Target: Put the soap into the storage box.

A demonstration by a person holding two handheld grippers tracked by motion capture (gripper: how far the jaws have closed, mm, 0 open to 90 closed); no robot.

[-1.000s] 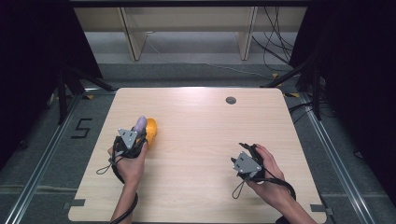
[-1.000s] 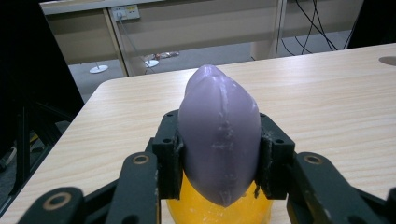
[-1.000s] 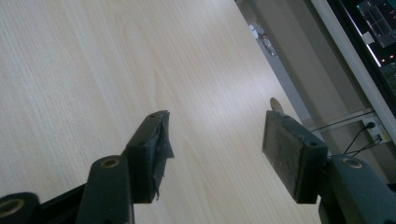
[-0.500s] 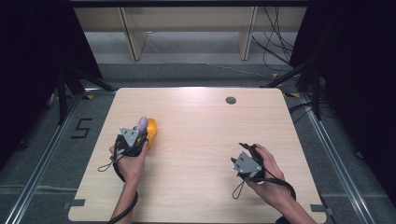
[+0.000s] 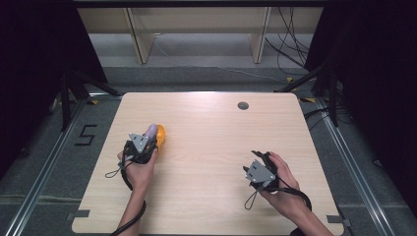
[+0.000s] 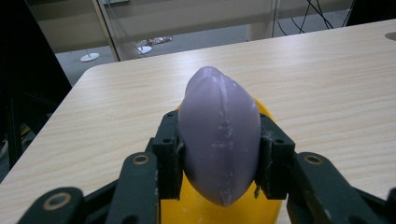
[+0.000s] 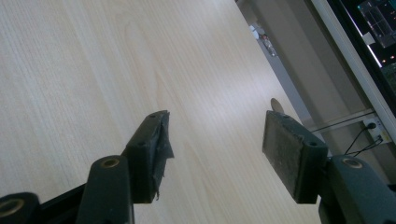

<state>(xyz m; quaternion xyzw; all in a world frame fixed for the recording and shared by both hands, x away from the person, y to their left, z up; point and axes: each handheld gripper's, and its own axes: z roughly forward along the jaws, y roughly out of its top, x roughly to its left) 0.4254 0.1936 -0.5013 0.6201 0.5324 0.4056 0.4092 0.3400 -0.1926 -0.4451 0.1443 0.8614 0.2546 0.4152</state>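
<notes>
High view steeply down over the whole table (image 5: 206,147); both tongs cameras low, close, sharing its wooden top.

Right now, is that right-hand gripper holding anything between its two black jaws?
No, the right gripper has its jaws standing apart with just the bare wooden table showing between them.

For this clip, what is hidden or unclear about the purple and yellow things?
- Yellow thing: left gripper view, mostly hidden behind the purple thing and jaws; its shape is unclear.
- High view: left gripper covers both; too small to identify.
- Whether purple rests on yellow: cannot tell.
</notes>
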